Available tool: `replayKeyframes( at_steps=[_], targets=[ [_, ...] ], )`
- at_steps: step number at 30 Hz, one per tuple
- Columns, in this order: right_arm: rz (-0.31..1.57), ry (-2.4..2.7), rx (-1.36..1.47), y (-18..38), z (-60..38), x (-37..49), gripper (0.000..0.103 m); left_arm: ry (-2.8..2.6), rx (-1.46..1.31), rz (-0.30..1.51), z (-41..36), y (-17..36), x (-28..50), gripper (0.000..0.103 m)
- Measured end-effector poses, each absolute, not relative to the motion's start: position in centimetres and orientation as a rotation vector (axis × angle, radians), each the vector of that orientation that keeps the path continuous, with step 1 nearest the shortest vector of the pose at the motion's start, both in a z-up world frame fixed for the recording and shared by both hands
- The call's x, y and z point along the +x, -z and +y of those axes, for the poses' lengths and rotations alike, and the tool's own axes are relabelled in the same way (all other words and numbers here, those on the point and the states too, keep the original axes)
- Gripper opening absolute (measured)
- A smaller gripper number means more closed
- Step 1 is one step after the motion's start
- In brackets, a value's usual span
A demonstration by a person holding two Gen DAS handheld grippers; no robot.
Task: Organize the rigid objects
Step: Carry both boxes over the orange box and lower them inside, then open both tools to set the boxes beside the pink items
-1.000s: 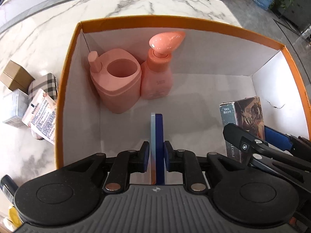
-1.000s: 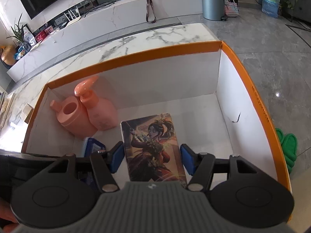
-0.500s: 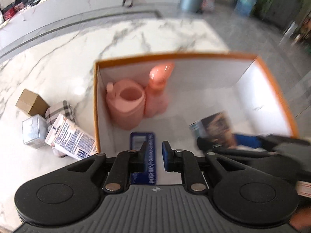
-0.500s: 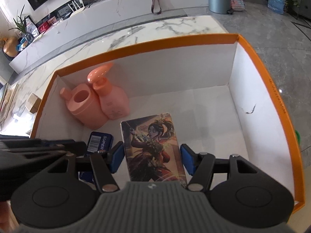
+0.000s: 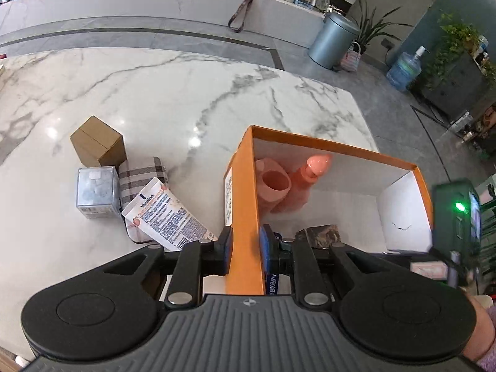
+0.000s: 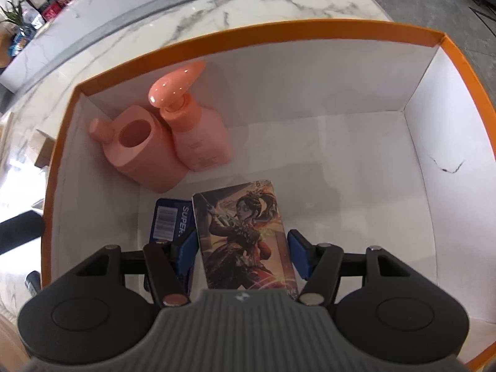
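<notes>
An orange box with white inside (image 6: 434, 142) stands on the marble table; it also shows in the left wrist view (image 5: 241, 204). Inside stand a pink cup holder (image 6: 139, 152) and a pink pump bottle (image 6: 198, 136). A blue box (image 6: 167, 220) lies flat on the box floor. My right gripper (image 6: 241, 254) holds an illustrated card box (image 6: 245, 235) between its pads, low inside the orange box. My left gripper (image 5: 245, 248) is open and empty, raised, its fingers on either side of the orange box's left wall.
On the table left of the orange box lie a brown carton (image 5: 97, 142), a silver-grey cube box (image 5: 97, 192), a plaid pouch (image 5: 139, 176) and a Vaseline packet (image 5: 167, 217). The table edge is close behind the orange box.
My left gripper let go of the blue box, which now lies flat inside, then opened, rose and drew back to the left wall. My right gripper lowered the card box slightly.
</notes>
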State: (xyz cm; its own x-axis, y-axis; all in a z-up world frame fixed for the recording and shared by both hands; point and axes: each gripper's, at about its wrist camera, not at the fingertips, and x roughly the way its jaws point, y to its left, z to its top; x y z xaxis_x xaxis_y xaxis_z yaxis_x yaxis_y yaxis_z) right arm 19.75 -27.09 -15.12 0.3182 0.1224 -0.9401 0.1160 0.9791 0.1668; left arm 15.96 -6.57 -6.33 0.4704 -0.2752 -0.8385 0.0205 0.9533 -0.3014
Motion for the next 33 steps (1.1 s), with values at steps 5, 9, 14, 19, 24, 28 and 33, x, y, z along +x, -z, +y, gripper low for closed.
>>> replayKeyframes(
  at_steps=[5,9,14,19,24,28,33],
  targets=[
    [1.329,0.032,0.193,16.1,-26.3,21.0,0.063,0.241,-0.308,1.102,-6.2,7.2,16.4,0.018],
    [1.379,0.03,0.207,16.8,-26.0,21.6,0.063,0.268,-0.336,1.113,-5.8,7.8,16.4,0.015],
    [1.411,0.035,0.258,17.3,-25.9,22.3,0.063,0.288,-0.369,1.117,-5.3,8.2,16.4,0.014],
    [1.413,0.023,0.281,17.6,-25.1,22.8,0.063,0.301,-0.396,1.123,-4.6,8.4,16.3,0.013],
    [1.425,-0.008,0.259,17.7,-24.5,22.8,0.063,0.307,-0.398,1.125,-4.6,8.3,16.3,0.013],
    [1.423,-0.05,0.255,17.4,-25.2,22.1,0.063,0.309,-0.405,1.126,-4.5,8.3,16.3,0.013],
    [1.445,-0.084,0.257,16.9,-26.5,21.4,0.063,0.307,-0.403,1.127,-4.6,8.4,16.3,0.013]
  ],
)
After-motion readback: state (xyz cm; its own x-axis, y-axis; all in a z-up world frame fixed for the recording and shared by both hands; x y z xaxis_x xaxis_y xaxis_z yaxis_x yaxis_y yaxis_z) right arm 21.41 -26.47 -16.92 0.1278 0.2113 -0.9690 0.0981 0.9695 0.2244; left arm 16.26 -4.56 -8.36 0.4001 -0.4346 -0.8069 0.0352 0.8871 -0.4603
